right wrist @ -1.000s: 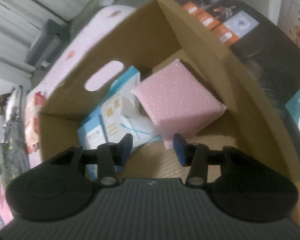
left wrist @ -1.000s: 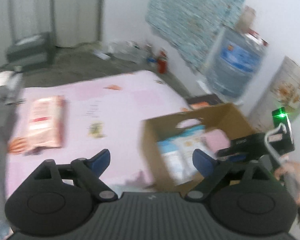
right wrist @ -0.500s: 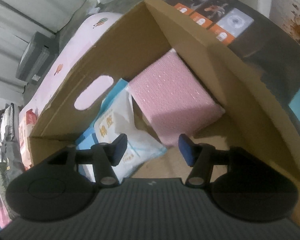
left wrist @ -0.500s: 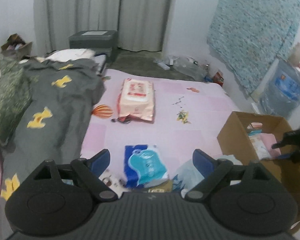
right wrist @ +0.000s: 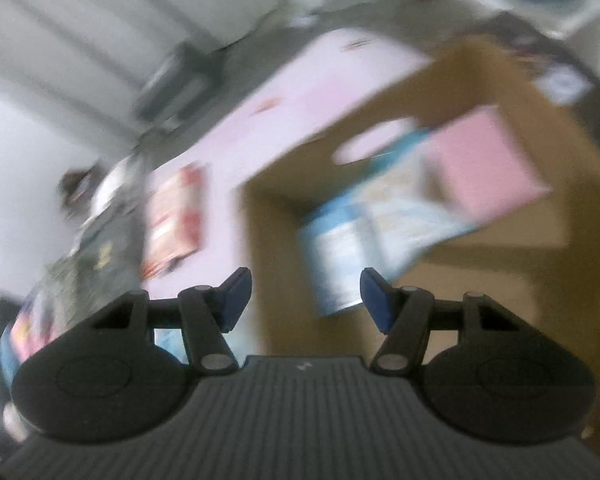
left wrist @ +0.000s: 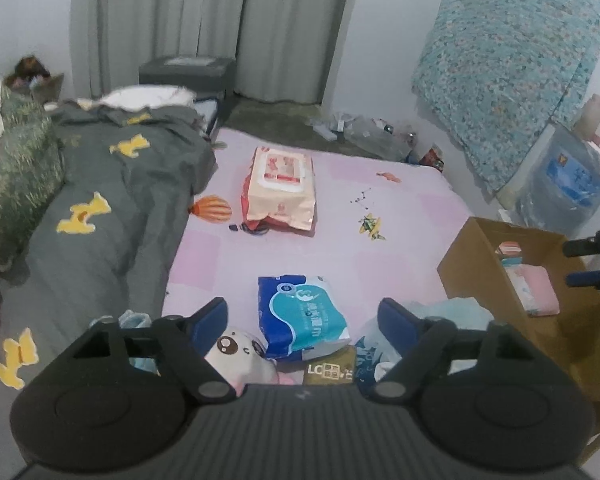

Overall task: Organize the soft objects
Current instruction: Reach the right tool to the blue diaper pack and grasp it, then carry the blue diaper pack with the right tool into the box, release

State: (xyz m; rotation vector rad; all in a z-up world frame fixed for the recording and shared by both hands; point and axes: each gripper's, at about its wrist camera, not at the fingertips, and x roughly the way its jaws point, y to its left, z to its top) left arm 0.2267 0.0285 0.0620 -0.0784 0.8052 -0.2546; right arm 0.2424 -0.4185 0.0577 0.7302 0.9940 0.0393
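Bed sheet (left wrist: 284, 248): one, pink.
Packs on sheet: two; wet wipes (left wrist: 281, 190), blue tissues (left wrist: 302, 316).
Plush toy (left wrist: 240, 356): one.
Cardboard box (left wrist: 460, 268): one; held pink sponge (left wrist: 540, 290), one pack.
Left gripper (left wrist: 302, 318): wide, just narrowed, empty.
Right gripper (right wrist: 302, 294): apart, just widened, empty.

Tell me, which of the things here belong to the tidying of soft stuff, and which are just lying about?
Part of the job:
cardboard box
pink sponge in the box
blue tissue pack on the bed
wipes pack
plush toy

Just lying about:
grey quilt
water jug
curtains
patterned cloth on the wall
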